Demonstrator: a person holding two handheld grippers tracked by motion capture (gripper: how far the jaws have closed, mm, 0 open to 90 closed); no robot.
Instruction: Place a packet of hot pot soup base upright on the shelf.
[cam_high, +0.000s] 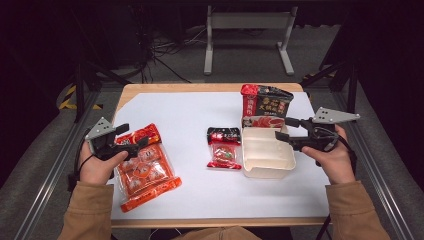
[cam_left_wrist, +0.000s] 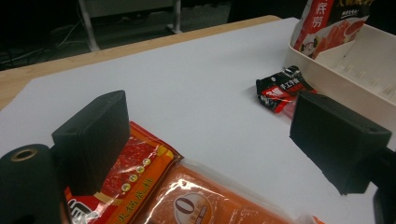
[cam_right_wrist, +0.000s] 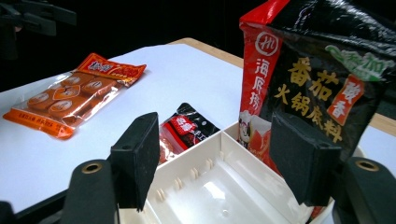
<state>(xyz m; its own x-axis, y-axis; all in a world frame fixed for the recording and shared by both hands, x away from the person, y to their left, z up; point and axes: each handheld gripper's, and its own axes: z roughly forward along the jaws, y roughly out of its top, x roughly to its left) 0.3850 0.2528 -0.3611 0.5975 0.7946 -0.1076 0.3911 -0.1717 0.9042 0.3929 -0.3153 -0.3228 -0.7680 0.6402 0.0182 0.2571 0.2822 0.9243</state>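
An orange pack of snacks (cam_high: 145, 167) lies flat at the left of the white sheet (cam_high: 185, 115). My left gripper (cam_high: 132, 137) hovers over its top end, open, with nothing between the jaws; the pack (cam_left_wrist: 154, 196) shows just below them. A small red and black packet (cam_high: 224, 147) lies mid-table beside a white divided tray (cam_high: 267, 170). A tall red and black bag (cam_high: 265, 105) stands in the tray's far end. My right gripper (cam_high: 286, 129) is open over the tray (cam_right_wrist: 187, 154), its right jaw just in front of the bag (cam_right_wrist: 317, 79); whether they touch is unclear.
The sheet covers a wooden table (cam_high: 200, 87) whose front edge is near the person's sleeves. A grey metal frame (cam_high: 247, 30) and cables stand on the floor behind. Rails (cam_high: 55, 165) run along both sides of the table.
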